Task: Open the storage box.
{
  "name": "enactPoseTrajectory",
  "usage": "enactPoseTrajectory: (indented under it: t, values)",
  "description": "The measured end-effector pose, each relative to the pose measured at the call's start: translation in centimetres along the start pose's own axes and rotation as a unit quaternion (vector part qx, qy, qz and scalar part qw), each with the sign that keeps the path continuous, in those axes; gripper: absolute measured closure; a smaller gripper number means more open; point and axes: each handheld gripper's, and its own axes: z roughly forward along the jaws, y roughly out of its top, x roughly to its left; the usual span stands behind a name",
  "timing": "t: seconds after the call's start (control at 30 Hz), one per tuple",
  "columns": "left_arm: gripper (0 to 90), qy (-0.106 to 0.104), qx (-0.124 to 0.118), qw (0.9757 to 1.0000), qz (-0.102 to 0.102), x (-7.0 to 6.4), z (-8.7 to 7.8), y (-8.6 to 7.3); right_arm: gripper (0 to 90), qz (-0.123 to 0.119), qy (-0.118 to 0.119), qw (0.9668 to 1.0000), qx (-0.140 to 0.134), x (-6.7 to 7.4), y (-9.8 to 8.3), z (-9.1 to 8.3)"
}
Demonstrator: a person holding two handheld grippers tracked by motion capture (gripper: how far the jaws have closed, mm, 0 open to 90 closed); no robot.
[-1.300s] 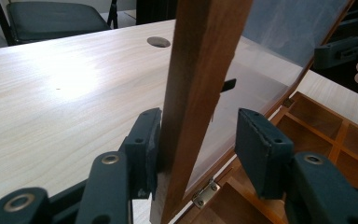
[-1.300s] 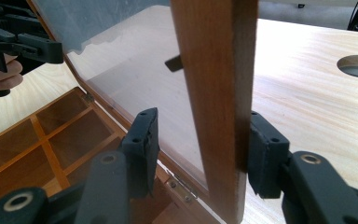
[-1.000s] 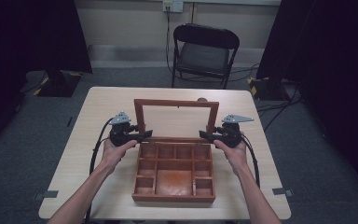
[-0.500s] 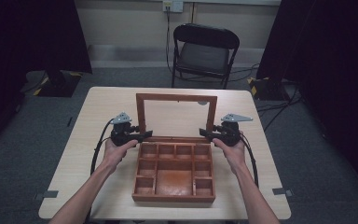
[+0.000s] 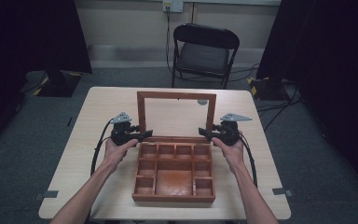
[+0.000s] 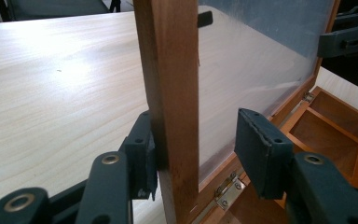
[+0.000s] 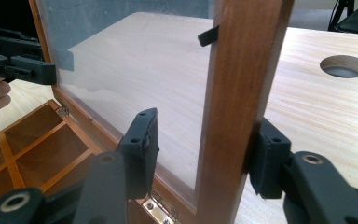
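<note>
A wooden box with several compartments lies on the table, its glass-paned lid standing upright at the back. My left gripper reaches in from the left around the lid's left rail. The outer pad touches the wood and the inner pad stands off it, so it is open. My right gripper straddles the right rail the same way. Its jaws have just been opening, with the rail between them and the inner pad clear of the glass.
The light wooden table has a round hole behind the lid. A black folding chair stands beyond the far edge. Brass hinges join lid and box. Cables trail from both grippers toward the table's front.
The lid has swung up from a tilt to upright, with both grippers following its side rails. Box and table stayed put.
</note>
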Motion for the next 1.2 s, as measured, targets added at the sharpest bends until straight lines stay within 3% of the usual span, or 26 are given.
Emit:
enactPoseTrajectory:
  t: [0.4,0.7,1.2]
  values:
    - [49.6,0.011,0.007,0.9998,-0.015,0.4,0.3,-0.6,41.8,0.008,-0.013,0.9998,0.011,-0.3,-0.3,0.8]
    - [50.7,0.017,0.015,0.9996,-0.017,0.8,0.5,-0.8,41.9,0.014,-0.022,0.9995,0.018,-0.6,-0.6,1.3]
    - [52.8,0.01,0.02,0.9992,-0.034,1.5,0.8,-1.2,41.0,0.026,-0.026,0.9991,0.019,-1.1,-1.0,2.0]
